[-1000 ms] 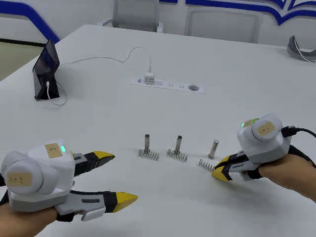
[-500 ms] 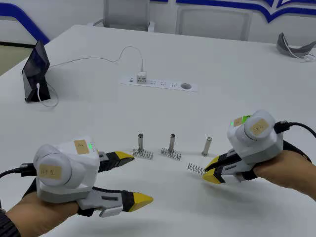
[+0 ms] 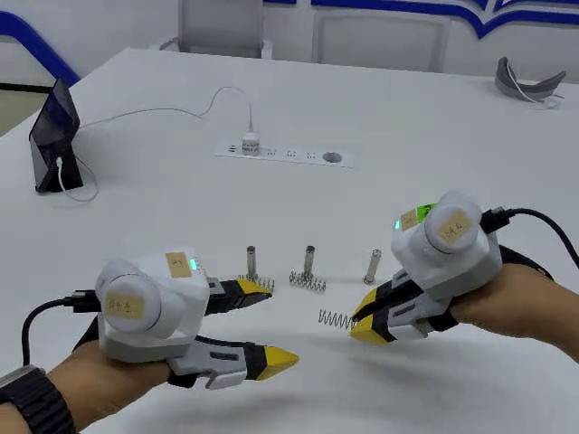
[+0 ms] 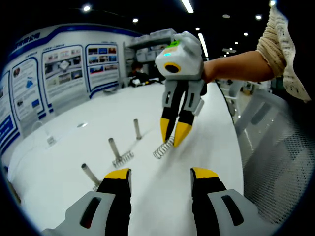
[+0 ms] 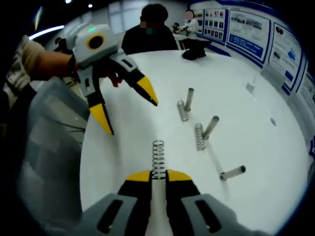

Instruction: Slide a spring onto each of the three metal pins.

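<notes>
Head view gives us a wide white table (image 3: pixel 407 117), with both grippers held low over its near part. We hold the left gripper (image 3: pixel 279 324) on the left with its yellow-tipped jaws spread apart, and nothing sits between them. Its upper tip is just beside the foot of the left pin. We hold the right gripper (image 3: pixel 358 325) on the right, pointing left, with its jaws closed together on one end of a spring (image 3: pixel 333 318).

Far back on the left a dark tablet (image 3: pixel 50 136) stands propped up with a white cable plugged in. A white power strip (image 3: pixel 285 153) lies flat near the middle of the table, well behind the pins.

Three metal pins stand in a row between the grippers: the left pin (image 3: pixel 251 261), the middle pin (image 3: pixel 309 260) and the right pin (image 3: pixel 373 267), which looks slightly tilted. All three are bare.

The held spring sticks out from the right gripper's tips toward the left, on our side of the gap between the middle and right pins. We cannot tell whether its free end touches the table. A second spring (image 3: pixel 308 282) lies on the table at the foot of the middle pin. A third spring (image 3: pixel 254 282) lies at the foot of the left pin, partly hidden behind the left gripper's upper jaw.
</notes>
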The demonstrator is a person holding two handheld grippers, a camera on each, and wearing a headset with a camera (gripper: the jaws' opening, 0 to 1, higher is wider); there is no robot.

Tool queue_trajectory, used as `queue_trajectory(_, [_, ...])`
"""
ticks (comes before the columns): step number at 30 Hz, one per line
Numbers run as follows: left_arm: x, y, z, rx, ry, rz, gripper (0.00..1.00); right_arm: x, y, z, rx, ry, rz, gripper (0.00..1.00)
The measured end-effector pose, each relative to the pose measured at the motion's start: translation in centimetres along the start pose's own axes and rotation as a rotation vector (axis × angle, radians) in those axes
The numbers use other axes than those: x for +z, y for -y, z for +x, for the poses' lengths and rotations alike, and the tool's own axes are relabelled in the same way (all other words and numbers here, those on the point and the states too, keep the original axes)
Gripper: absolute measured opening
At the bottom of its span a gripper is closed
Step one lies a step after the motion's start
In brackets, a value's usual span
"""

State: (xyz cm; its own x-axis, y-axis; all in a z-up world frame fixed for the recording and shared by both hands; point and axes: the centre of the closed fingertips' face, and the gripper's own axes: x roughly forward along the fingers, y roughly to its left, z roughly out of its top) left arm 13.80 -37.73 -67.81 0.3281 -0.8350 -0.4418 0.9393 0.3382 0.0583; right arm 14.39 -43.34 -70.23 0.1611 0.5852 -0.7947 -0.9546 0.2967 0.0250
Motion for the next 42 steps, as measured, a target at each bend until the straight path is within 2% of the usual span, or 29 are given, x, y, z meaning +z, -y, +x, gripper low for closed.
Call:
queue_trajectory(9, [0.0, 1.1, 0.6, -0.033, -0.018, 0.031, 0.43, 1.3, -1.8, 0.1, 0.058, -0.018, -0.07, 0.12])
queue_trajectory(16, [-0.1, 2.0, 1.2, -0.059, -0.027, 0.065, 0.34, 1.4, -3.0, 0.2, 0.096, -0.054, -0.124, 0.12])
queue_trajectory(28, [-0.1, 3.2, 1.6, -0.099, -0.037, 0.125, 0.15, 1.3, -4.1, -0.1, 0.136, -0.092, -0.151, 0.12])
queue_trajectory(33, [-0.1, 3.3, 1.7, -0.105, -0.045, 0.152, 0.12, 1.6, -4.4, -0.4, 0.139, -0.107, -0.163, 0.12])
queue_trajectory(42, [-0.2, 3.6, 1.8, -0.112, -0.054, 0.154, 0.11, 3.9, -4.8, -1.7, 0.121, -0.056, -0.186, 0.12])
